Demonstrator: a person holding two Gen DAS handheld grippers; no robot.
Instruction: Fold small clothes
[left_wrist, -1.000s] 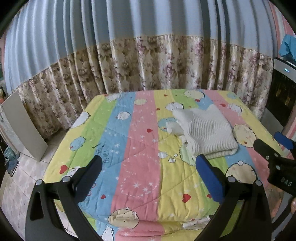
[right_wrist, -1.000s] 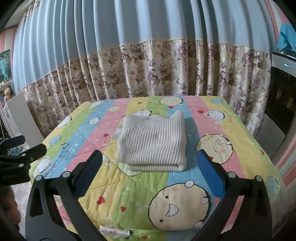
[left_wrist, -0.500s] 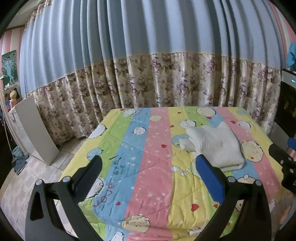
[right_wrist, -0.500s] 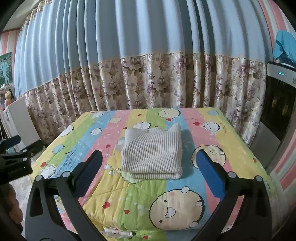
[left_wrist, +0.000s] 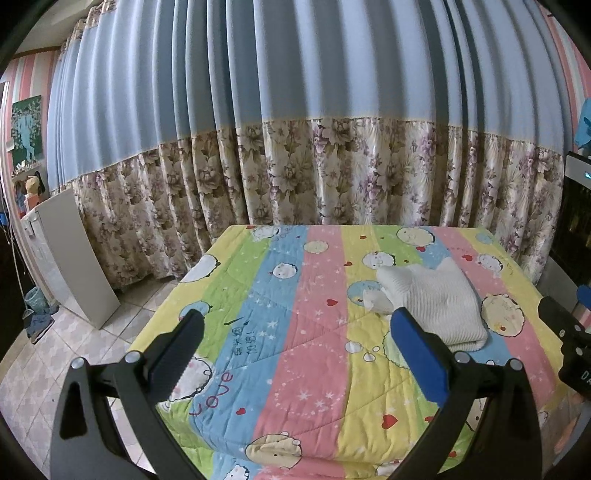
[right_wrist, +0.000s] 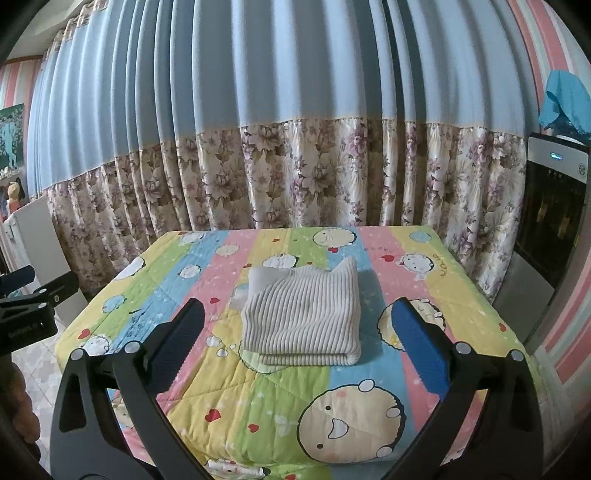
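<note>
A cream ribbed knit garment (right_wrist: 303, 317) lies folded into a thick rectangle on the striped cartoon quilt (right_wrist: 258, 398), right of the middle; the left wrist view shows the garment (left_wrist: 436, 302) at the right. My right gripper (right_wrist: 297, 325) is open, held back from the table's near edge with the garment framed between its fingers. My left gripper (left_wrist: 295, 338) is open too, empty, facing the quilt (left_wrist: 295, 314) left of the garment. Each gripper appears at the edge of the other's view: right one (left_wrist: 565, 332), left one (right_wrist: 33, 295).
A blue curtain with a floral lower band (right_wrist: 295, 177) hangs behind the table. A dark-fronted appliance (right_wrist: 550, 221) stands at the right. A white cabinet (left_wrist: 62, 258) and tiled floor (left_wrist: 74, 347) are at the left. Striped wall at the right.
Both grippers have pulled back and up from the table; the quilt and folded garment look smaller and farther. The garment has not moved. Both grippers stay open.
</note>
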